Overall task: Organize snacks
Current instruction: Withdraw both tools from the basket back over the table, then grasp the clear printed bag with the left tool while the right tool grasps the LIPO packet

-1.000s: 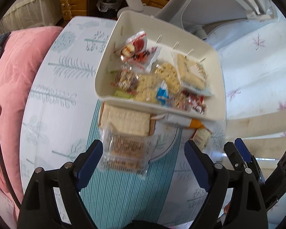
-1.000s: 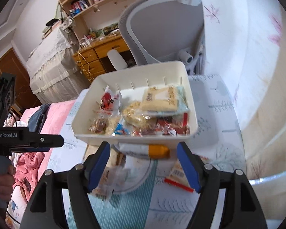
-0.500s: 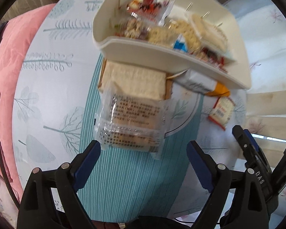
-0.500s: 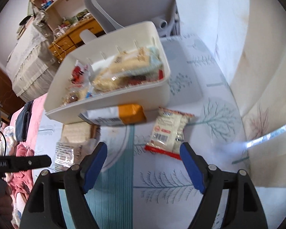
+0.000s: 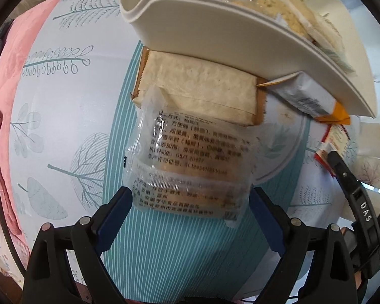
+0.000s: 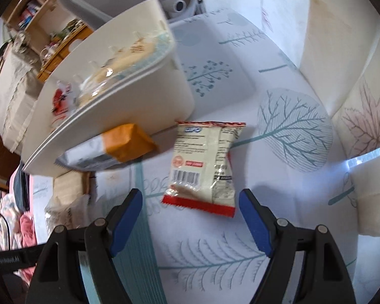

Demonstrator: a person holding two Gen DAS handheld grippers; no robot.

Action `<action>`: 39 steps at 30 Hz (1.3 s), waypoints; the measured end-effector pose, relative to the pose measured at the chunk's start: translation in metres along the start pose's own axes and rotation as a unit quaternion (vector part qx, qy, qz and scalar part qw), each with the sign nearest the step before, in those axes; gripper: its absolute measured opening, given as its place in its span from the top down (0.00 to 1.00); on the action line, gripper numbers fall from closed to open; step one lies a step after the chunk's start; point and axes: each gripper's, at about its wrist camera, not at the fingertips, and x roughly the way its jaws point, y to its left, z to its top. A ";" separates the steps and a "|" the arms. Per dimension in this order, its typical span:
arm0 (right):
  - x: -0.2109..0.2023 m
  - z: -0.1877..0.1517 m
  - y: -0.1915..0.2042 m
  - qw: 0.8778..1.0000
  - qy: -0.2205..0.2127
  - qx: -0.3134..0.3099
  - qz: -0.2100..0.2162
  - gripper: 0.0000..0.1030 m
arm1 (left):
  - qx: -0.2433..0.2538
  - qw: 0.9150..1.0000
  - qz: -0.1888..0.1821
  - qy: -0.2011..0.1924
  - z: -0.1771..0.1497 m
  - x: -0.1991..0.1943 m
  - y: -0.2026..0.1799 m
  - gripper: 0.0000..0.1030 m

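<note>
Clear noodle packet (image 5: pixel 190 167) between widening left jaws, cream bin (image 5: pixel 240 33) beyond

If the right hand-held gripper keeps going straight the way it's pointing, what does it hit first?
Most likely the cream snack packet with red crimped ends, lying flat on the tree-patterned tablecloth just ahead of the open right hand-held gripper; depth is hard to judge.

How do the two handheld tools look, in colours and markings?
Both are alike: the left tool and the right tool have black angular arms with silver rivets and blue fingertip pads. In the left view, the right tool's black body shows white letters "DAS".
</note>
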 end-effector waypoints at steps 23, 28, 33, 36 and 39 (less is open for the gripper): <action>0.024 0.010 0.041 0.992 0.003 -0.018 -0.123 0.40 | 0.014 1.000 0.014 -0.019 0.033 0.037 -0.018 0.14; 0.024 0.005 0.046 0.992 0.008 -0.030 -0.123 0.50 | 0.009 1.000 0.012 -0.023 0.031 0.031 -0.020 0.23; 0.024 0.010 0.033 0.993 0.021 -0.031 -0.108 0.54 | -0.013 1.000 0.017 -0.005 0.026 0.030 -0.015 0.27; 0.018 0.011 0.024 0.994 0.037 -0.020 -0.097 0.56 | -0.022 0.999 0.028 0.013 0.021 0.029 -0.010 0.27; 0.016 0.007 0.019 0.994 0.066 -0.004 -0.085 0.56 | -0.036 0.999 0.028 0.029 0.016 0.026 -0.001 0.27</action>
